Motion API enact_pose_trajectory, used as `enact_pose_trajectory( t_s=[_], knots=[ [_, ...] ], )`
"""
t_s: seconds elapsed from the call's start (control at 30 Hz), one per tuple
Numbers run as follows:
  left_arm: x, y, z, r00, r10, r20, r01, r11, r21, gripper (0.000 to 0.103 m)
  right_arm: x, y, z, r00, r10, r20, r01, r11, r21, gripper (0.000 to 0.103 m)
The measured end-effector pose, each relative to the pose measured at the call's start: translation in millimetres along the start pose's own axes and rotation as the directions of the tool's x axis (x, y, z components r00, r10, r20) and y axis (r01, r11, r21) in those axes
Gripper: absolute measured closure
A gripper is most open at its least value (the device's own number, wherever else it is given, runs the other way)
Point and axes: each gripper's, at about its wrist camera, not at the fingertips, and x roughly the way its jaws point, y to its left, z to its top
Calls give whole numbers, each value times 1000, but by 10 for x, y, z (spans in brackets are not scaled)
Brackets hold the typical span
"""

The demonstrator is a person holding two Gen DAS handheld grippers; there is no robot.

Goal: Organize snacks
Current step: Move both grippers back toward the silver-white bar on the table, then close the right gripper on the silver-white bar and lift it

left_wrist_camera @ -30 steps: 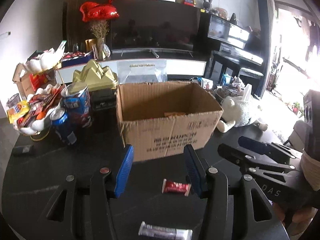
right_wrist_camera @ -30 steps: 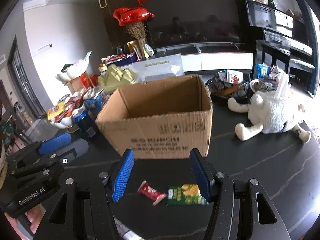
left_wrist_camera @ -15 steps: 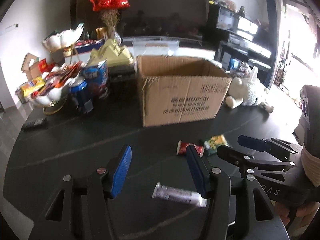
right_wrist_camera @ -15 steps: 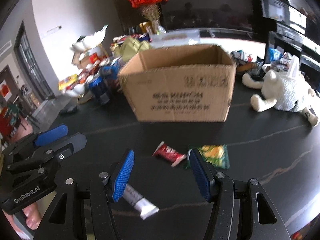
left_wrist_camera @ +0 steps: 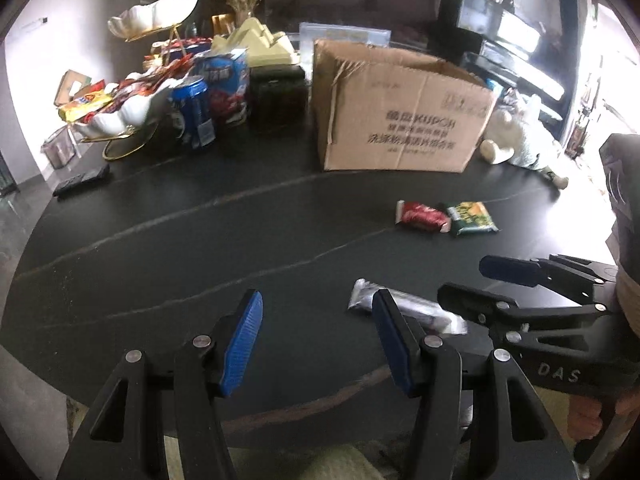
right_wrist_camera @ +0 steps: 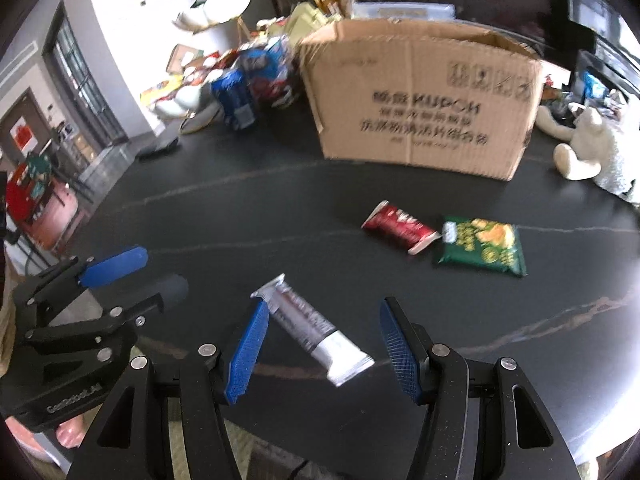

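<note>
Dark, veined round tabletop [right_wrist_camera: 240, 220]. Brown corrugated cardboard box [right_wrist_camera: 424, 100], printed "KUPOH" above blurred Chinese lines, at 12 o'clock. Red snack packet [right_wrist_camera: 398, 226] and green chip packet [right_wrist_camera: 482, 246] touching, at 1 o'clock. Silver-white wrapped bar [right_wrist_camera: 316, 330], label unreadable, lying flat between blue pads of right gripper [right_wrist_camera: 320, 344]; fingers apart, no contact. Left gripper [left_wrist_camera: 316, 340]: jaws just opening, fingers apart, empty; "GenRobot.AI" moulded on housing. "DAS" on right housing.

Matt corrugated cardboard box [right_wrist_camera: 416, 92]; glossy foil snack bar [right_wrist_camera: 316, 332]; smooth dark veined tabletop [right_wrist_camera: 240, 216].
</note>
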Motion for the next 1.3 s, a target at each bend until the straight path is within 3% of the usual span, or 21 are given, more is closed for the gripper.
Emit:
enact_pose_trajectory(
  t_s=[0.33, 0.63, 0.97, 1.3],
  knots=[
    [263, 141, -137, 997, -10, -79, 7, 999, -37, 47, 399, 109, -50, 992, -14, -125, 7, 998, -59, 44],
    [397, 214, -168, 993, -10, -115, 4, 999, -51, 47, 635, 214, -22, 984, -66, -165, 44, 990, -134, 46],
    [455, 202, -135, 993, -21, -118, 16, 999, -48, 47, 644, 162, -9, 991, -67, -113, 58, 995, -81, 76],
    [487, 47, 91, 993, -85, -80, 85, 996, 5, 47, 447, -68, -26, 1000, -12, -18, 13, 998, 60, 80]
  ],
)
